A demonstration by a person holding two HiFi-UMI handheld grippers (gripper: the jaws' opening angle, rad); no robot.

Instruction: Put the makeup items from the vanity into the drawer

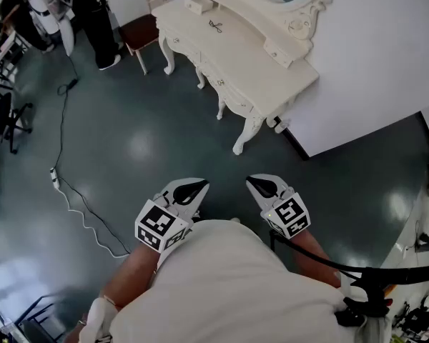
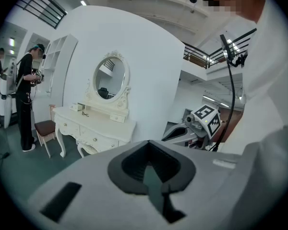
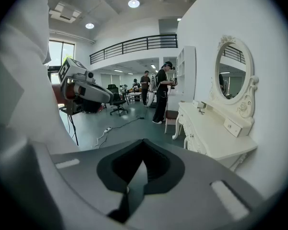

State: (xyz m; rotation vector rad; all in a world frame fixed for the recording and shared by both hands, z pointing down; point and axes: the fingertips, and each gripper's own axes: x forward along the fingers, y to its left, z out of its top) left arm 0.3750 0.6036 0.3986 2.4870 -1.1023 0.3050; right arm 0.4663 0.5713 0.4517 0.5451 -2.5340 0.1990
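Note:
The cream vanity (image 1: 232, 52) with an oval mirror (image 2: 110, 78) stands across the floor, well ahead of both grippers. A small dark makeup item (image 1: 216, 26) lies on its top, with small drawer boxes (image 1: 279, 51) at each end. Its front drawers look closed. My left gripper (image 1: 189, 190) and right gripper (image 1: 264, 186) are held close to the person's body, side by side, both shut and holding nothing. In the left gripper view the left gripper (image 2: 151, 174) points at the vanity (image 2: 93, 123). The right gripper (image 3: 139, 169) has the vanity (image 3: 211, 133) on its right.
A brown stool (image 1: 139, 31) stands at the vanity's left end. A person in black (image 1: 93, 13) stands beyond it. A cable with a power strip (image 1: 54, 179) trails over the dark floor at the left. Office chairs (image 1: 7, 116) sit at the far left.

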